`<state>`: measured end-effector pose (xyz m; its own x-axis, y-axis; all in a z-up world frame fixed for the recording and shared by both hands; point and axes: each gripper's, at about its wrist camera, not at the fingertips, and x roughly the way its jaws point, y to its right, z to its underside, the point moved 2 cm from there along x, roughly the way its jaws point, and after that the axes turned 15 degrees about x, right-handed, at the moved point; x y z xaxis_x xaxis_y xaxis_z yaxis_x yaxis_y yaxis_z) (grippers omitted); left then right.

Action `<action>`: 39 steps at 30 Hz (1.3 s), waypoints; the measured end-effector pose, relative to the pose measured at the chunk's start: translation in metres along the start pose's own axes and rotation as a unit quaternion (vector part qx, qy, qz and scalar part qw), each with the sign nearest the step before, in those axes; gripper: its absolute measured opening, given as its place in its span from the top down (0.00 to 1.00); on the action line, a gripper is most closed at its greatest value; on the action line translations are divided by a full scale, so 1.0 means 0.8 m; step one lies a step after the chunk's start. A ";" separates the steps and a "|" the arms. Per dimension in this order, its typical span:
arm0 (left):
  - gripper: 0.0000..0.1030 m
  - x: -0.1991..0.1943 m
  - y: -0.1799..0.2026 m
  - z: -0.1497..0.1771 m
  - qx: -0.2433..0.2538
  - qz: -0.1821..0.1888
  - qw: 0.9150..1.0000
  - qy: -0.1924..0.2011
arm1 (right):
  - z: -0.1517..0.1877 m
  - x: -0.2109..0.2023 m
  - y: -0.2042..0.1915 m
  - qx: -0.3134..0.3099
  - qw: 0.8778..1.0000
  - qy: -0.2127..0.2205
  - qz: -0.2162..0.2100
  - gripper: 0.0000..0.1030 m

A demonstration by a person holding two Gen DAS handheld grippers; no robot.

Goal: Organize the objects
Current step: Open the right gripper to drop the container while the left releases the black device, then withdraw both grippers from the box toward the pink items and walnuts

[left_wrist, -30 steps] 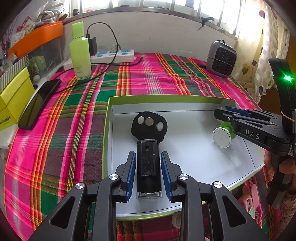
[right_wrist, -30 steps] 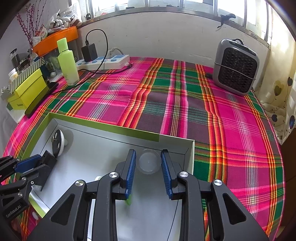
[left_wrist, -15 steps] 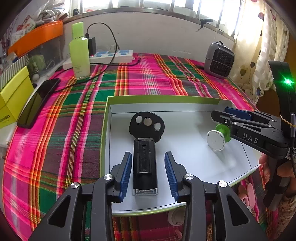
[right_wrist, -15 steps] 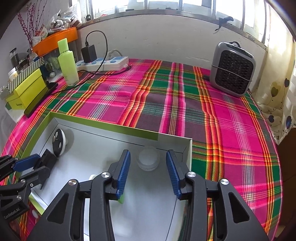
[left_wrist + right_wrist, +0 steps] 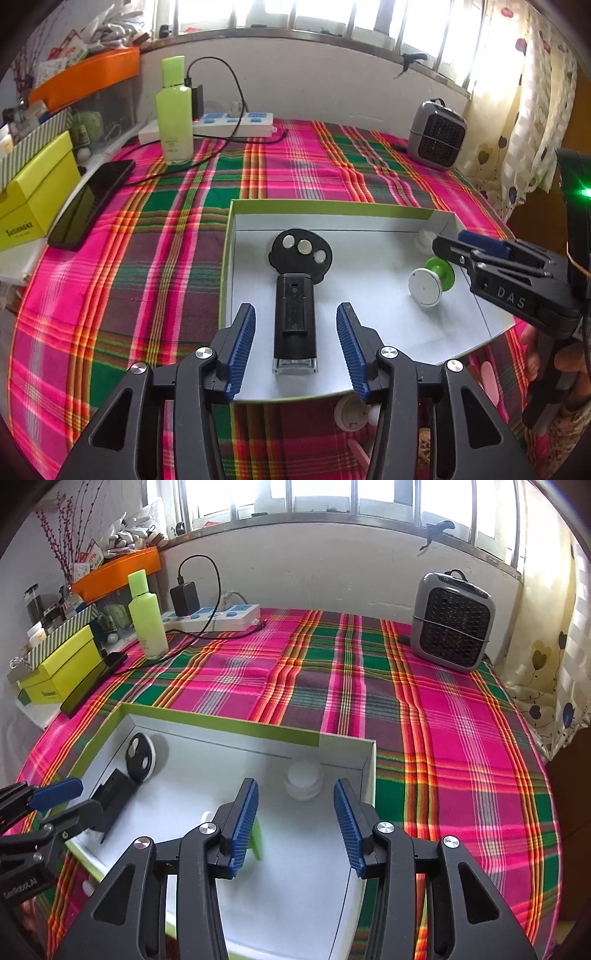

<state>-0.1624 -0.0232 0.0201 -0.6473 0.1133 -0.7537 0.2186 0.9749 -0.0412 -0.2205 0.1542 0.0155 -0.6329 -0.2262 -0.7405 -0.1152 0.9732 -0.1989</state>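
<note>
The left hand-held gripper [image 5: 295, 347] is opening, straddling the black device [image 5: 294, 321] without contact. The right hand-held gripper [image 5: 295, 827] is standing open and empty, the white jar [image 5: 303, 778] lying just ahead.

Count: one shallow box [image 5: 332, 207] holding three items; one black device [image 5: 295, 314], one green-and-white spool [image 5: 430, 282], one white jar [image 5: 303, 777]. Two grippers [image 5: 295, 341] [image 5: 293, 821].

Plaid-covered table [image 5: 424, 716] bearing shallow green-edged box [image 5: 332, 207], green bottle [image 5: 173, 110], power strip [image 5: 229, 123], heater [image 5: 456, 622].

Left tool [image 5: 295, 347] opening around black device [image 5: 294, 317] in tray [image 5: 332, 208].
</note>
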 end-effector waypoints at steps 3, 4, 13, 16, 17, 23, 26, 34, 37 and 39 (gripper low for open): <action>0.57 -0.008 -0.003 0.003 -0.005 -0.003 1.000 0.004 | 0.007 -0.012 -0.002 -0.003 1.000 0.008 -0.001 0.57; 0.57 -0.011 -0.004 0.005 -0.008 -0.003 1.000 0.005 | 0.008 -0.015 -0.002 -0.003 1.000 0.010 0.000 0.57; 0.56 -0.032 0.000 0.020 -0.015 -0.002 1.000 0.014 | 0.026 -0.044 -0.002 0.007 1.000 0.024 0.000 0.57; 0.56 -0.038 0.003 0.026 -0.017 -0.001 1.000 0.016 | 0.035 -0.052 0.000 0.011 1.000 0.027 0.001 0.57; 0.56 -0.041 0.003 0.028 -0.018 -0.002 1.000 0.017 | 0.038 -0.055 0.001 0.013 1.000 0.028 0.003 0.57; 0.56 -0.059 0.004 0.044 -0.028 -0.001 0.999 0.026 | 0.063 -0.076 0.005 0.014 0.999 0.034 0.008 0.57; 0.56 -0.071 0.008 0.053 -0.024 -0.006 0.999 0.035 | 0.075 -0.085 0.005 0.015 0.999 0.035 0.004 0.57; 0.56 -0.072 0.021 0.073 -0.023 0.020 0.999 0.026 | 0.104 -0.094 0.003 0.011 1.000 0.029 0.005 0.57; 0.56 -0.070 0.029 0.080 -0.021 0.026 0.999 0.020 | 0.111 -0.098 0.005 0.017 0.999 0.029 0.002 0.57; 0.56 -0.070 0.033 0.085 -0.020 0.032 0.999 0.020 | 0.115 -0.098 0.005 0.020 0.999 0.026 -0.002 0.57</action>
<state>-0.0709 -0.0167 0.0166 -0.6611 0.1826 -0.7277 0.2321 0.9721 0.0331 -0.1007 0.1719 0.0135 -0.6709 -0.2269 -0.7060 -0.0884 0.9697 -0.2276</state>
